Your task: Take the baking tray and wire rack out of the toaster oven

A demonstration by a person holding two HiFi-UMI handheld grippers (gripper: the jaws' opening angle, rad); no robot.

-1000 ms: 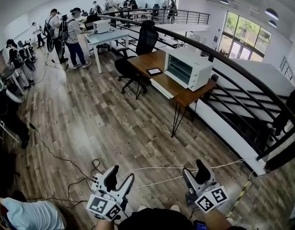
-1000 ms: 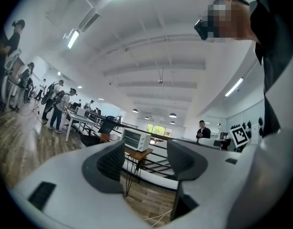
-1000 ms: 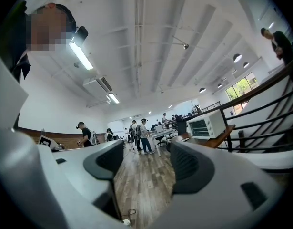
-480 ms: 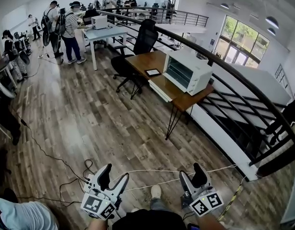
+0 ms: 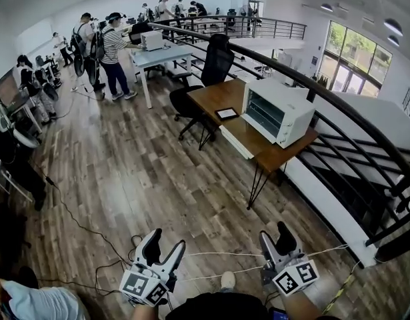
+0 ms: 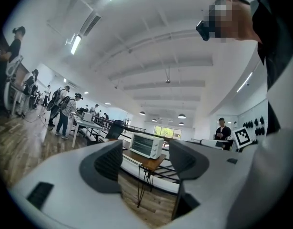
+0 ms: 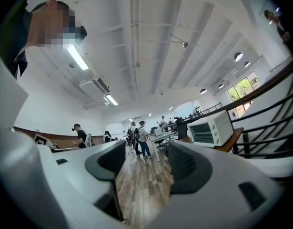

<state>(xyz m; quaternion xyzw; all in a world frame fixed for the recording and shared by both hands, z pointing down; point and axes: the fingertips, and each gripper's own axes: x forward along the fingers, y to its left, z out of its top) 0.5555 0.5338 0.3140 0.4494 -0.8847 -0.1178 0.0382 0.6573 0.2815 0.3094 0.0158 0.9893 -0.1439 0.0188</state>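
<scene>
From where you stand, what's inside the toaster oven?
The toaster oven sits on the desk, door shut. Through its glass only faint horizontal bars show, perhaps the wire rack; any tray is too small to tell.

Left claw [image 5: 167, 241] n right claw [image 5: 274, 233]: white plastic shells, black ribbed pads [image 6: 109, 161] inside, cube w/ b&w square markers on each. Thin white cable [image 5: 225, 253] runs twd 3 o'clock. Person's got a dark top [image 5: 218, 307] at 6 o'clock, pale shoe [image 5: 227, 280].

We find the toaster oven [image 5: 277, 112] at the bench's [image 5: 211, 97] right end, a tablet [image 5: 227, 113] just left of it, a chair [image 5: 215, 62] beyond.
</scene>
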